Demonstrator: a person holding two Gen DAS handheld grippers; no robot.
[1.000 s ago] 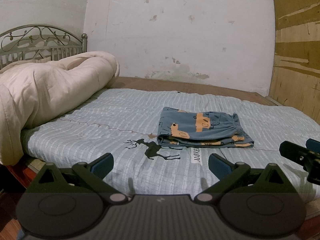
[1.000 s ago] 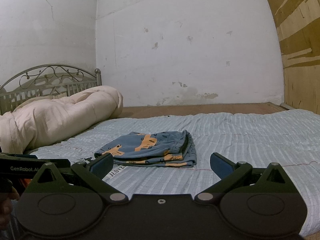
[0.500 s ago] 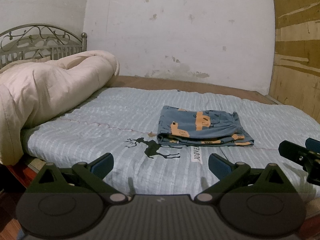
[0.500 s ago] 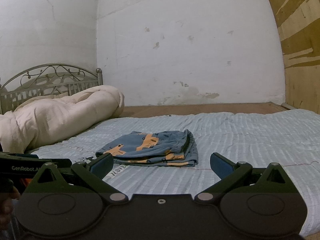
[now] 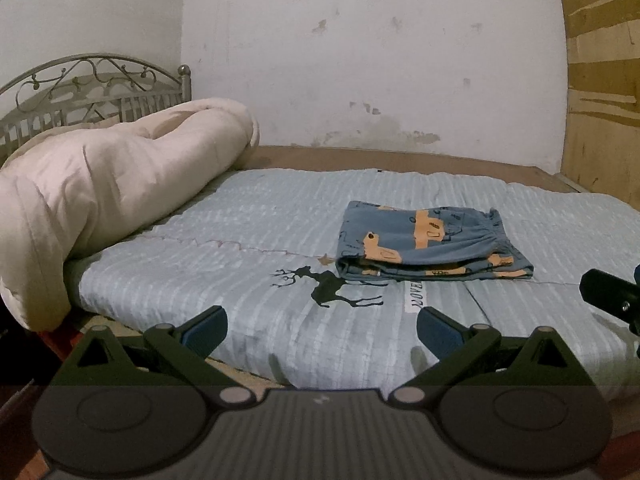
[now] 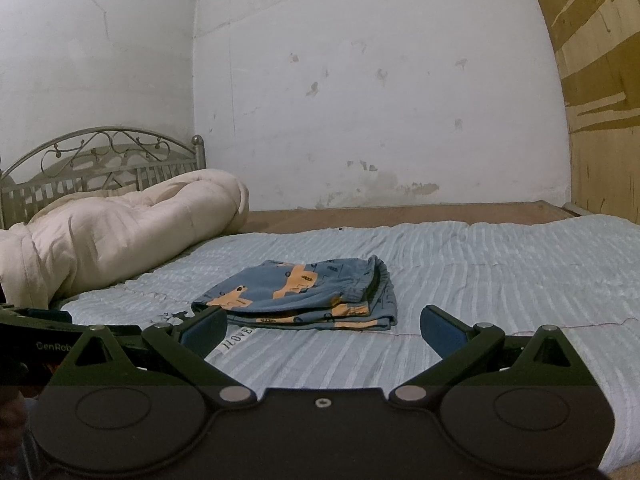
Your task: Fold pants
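Lying folded on the bed (image 5: 240,240), the pants (image 5: 430,246) form a flat stack.
Left tongs (image 5: 322,332) and right tongs (image 6: 324,330) are both spread wide, gripping nothing, seemingly short of the pants.

Both grippers: black plastic linkage arms, blue pads (image 5: 206,326) on fingertips, silver pivot pins, round recessed discs on base. White "GenRob" lettering on left gripper (image 6: 52,346) body.

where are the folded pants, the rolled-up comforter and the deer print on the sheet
folded pants (image 5: 428,240), left wrist view, on the top layer of the stack.
rolled-up comforter (image 5: 120,184), left wrist view, on its bulging side.
deer print (image 5: 332,290), left wrist view, on the deer's body.
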